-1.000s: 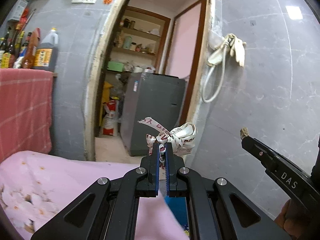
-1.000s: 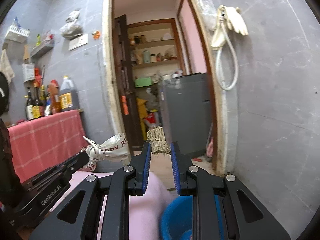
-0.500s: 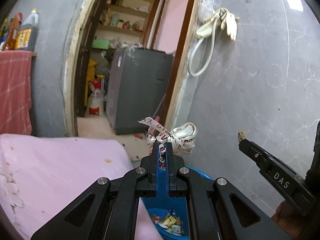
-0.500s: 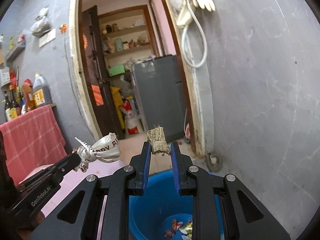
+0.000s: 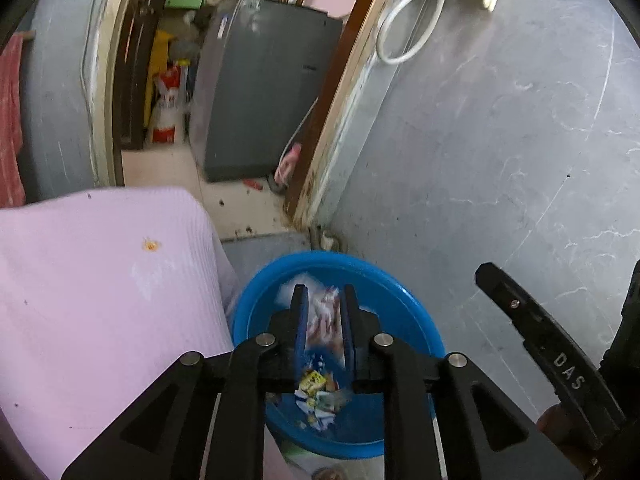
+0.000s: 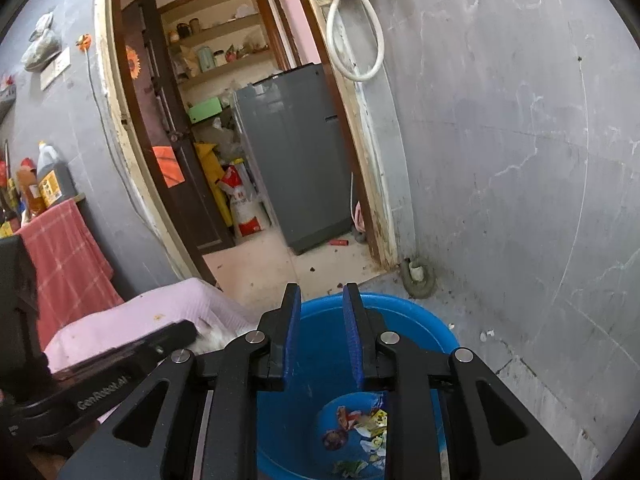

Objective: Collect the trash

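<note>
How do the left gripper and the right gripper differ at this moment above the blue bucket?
The left gripper's jaws have just been opening, with a blurred white and red wrapper between them; the right gripper's jaws stand apart with nothing between them. The left gripper sits beside the pink cloth, the right gripper nearer the grey wall. Both point down into the blue bucket, which already holds scraps.

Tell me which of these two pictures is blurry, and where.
Left wrist view: motion blur smears the doorway and the white scrap falling between the left tool's fingers over the blue tub. Right wrist view: sharp, with fisheye bending at the edges.
</note>
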Demonstrator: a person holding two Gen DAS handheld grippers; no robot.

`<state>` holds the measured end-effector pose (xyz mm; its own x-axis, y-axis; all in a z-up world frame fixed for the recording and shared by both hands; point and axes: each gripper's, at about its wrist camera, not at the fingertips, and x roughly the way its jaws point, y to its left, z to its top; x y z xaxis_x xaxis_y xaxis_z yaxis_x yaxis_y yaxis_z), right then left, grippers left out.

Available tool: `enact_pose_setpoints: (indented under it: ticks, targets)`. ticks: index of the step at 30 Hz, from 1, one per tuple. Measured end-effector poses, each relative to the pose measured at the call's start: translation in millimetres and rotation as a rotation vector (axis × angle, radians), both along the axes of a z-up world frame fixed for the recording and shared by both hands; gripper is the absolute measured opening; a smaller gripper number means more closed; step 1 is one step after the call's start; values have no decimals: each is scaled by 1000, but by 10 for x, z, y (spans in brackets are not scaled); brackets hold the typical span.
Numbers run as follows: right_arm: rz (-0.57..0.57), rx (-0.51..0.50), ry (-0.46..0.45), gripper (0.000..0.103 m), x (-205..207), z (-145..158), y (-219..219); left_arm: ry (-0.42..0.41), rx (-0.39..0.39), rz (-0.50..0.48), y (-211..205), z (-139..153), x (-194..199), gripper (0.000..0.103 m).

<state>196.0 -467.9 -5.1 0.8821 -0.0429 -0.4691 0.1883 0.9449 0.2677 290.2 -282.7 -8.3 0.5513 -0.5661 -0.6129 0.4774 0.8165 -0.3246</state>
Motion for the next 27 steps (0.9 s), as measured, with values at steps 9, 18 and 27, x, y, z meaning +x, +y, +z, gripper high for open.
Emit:
enact_pose_setpoints:
  ticks: [9,18,27]
  targets:
    - [5,-3,-6,31,-11,29,24,2,-20,22,97,27,-15,33]
    - [9,-31,-45,51,-47,158,70,-57,-28,81,294,218,-51,57]
    - [11,-47,-85,81,-101,284,150,-151,-38,166,603,393,-146,94]
